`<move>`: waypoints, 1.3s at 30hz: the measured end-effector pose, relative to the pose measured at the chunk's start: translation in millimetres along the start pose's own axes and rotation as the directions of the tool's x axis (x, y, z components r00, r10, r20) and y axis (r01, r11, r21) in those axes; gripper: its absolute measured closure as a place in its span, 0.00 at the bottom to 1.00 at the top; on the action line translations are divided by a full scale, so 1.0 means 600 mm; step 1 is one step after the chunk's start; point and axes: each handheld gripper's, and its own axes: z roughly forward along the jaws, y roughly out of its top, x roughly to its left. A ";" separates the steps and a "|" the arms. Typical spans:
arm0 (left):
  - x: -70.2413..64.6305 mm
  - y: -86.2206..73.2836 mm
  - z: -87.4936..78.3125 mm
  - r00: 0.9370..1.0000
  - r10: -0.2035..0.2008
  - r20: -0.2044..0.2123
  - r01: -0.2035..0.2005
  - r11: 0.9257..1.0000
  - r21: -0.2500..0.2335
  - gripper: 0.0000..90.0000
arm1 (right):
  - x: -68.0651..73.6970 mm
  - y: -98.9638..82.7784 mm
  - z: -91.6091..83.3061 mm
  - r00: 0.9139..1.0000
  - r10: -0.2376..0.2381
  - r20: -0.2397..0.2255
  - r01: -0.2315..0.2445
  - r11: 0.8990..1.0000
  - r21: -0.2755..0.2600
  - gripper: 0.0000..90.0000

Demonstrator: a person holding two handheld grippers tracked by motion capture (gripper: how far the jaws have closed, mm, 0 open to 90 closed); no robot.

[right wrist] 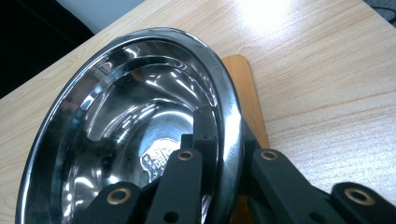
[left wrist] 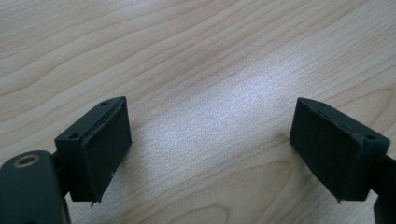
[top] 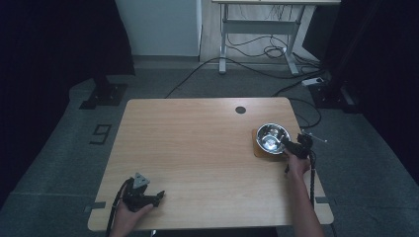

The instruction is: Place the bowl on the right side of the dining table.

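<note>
Pale wooden bench (top: 197, 148) carries a shiny steel bowl (right wrist: 140, 121) on a thin brown wooden board (right wrist: 245, 93); my right gripper (top: 291, 145) has its jaws clamped on the rim, my left gripper (left wrist: 210, 149) has jaws apart.

Bowl (right wrist: 140, 116) cut off at bottom edge.

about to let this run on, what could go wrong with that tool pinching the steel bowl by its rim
The right tool grips the steel bowl only at its thin, shiny rim, so the bowl might slip or swing if lifted. The bowl sits over a wooden mat near the table's right edge, so a slip could send it off. The left tool rests far away, open, unable to steady it.
</note>
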 end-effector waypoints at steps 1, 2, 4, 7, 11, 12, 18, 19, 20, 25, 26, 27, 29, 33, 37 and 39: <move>0.000 0.000 0.000 1.000 0.000 0.000 0.000 1.000 0.000 0.14 | 0.000 0.000 0.000 1.000 -0.001 0.000 0.001 1.000 -0.004 0.94; 0.000 0.000 0.000 1.000 0.001 -0.001 -0.001 1.000 0.000 0.14 | 0.001 -0.001 0.001 1.000 0.001 -0.003 -0.001 1.000 -0.008 0.93; 0.000 0.000 0.000 1.000 0.000 -0.002 0.000 1.000 0.000 0.14 | 0.001 -0.001 0.002 1.000 -0.010 -0.011 0.010 1.000 -0.020 0.87; 0.000 0.000 0.000 1.000 -0.001 -0.002 0.001 1.000 0.000 0.14 | 0.002 -0.001 0.002 1.000 -0.026 -0.002 0.026 0.999 -0.025 0.86; 0.000 0.000 0.000 1.000 -0.002 -0.002 0.002 1.000 0.000 0.14 | 0.001 -0.003 0.003 0.999 -0.032 -0.001 0.032 0.999 -0.026 0.81; 0.000 0.000 0.000 1.000 -0.001 -0.002 0.001 1.000 0.000 0.14 | 0.002 -0.002 0.003 0.999 -0.034 -0.004 0.033 0.999 -0.030 0.78; 0.000 0.000 0.000 1.000 -0.002 -0.002 0.002 1.000 0.000 0.14 | 0.003 0.002 -0.007 0.999 -0.031 0.014 0.032 0.998 -0.056 0.61; 0.000 0.000 0.000 1.000 -0.002 -0.002 0.002 1.000 0.000 0.14 | 0.003 0.002 -0.010 0.999 -0.034 0.020 0.035 0.997 -0.064 0.60; 0.000 0.000 0.000 1.000 -0.002 -0.002 0.002 1.000 0.000 0.14 | 0.004 0.003 -0.014 0.999 -0.036 0.025 0.037 0.997 -0.072 0.58; 0.000 0.000 0.000 1.000 -0.002 -0.002 0.002 1.000 0.000 0.14 | 0.010 0.001 -0.027 0.999 -0.045 0.028 0.047 0.996 -0.082 0.52; 0.000 0.000 0.000 1.000 -0.002 -0.002 0.002 1.000 0.000 0.14 | 0.012 -0.001 -0.029 0.998 -0.054 0.031 0.057 0.995 -0.082 0.51; 0.000 0.000 0.000 1.000 -0.002 -0.002 0.002 1.000 0.000 0.14 | 0.015 -0.003 -0.031 0.998 -0.060 0.035 0.062 0.995 -0.078 0.49; 0.000 0.000 0.000 1.000 -0.001 -0.002 0.001 1.000 0.000 0.14 | 0.022 -0.004 -0.038 0.995 -0.082 0.047 0.086 0.993 -0.076 0.47; 0.000 0.000 0.000 1.000 -0.001 -0.002 0.001 1.000 0.000 0.14 | 0.036 -0.004 -0.056 0.990 -0.122 0.067 0.129 0.987 -0.100 0.44; 0.000 0.000 0.000 1.000 0.001 -0.002 -0.001 1.000 0.000 0.14 | 0.052 -0.006 -0.075 0.985 -0.163 0.057 0.169 0.980 -0.108 0.43; 0.000 0.000 0.000 1.000 0.001 -0.002 -0.001 1.000 -0.001 0.14 | 0.062 -0.009 -0.083 0.981 -0.186 0.045 0.190 0.976 -0.103 0.42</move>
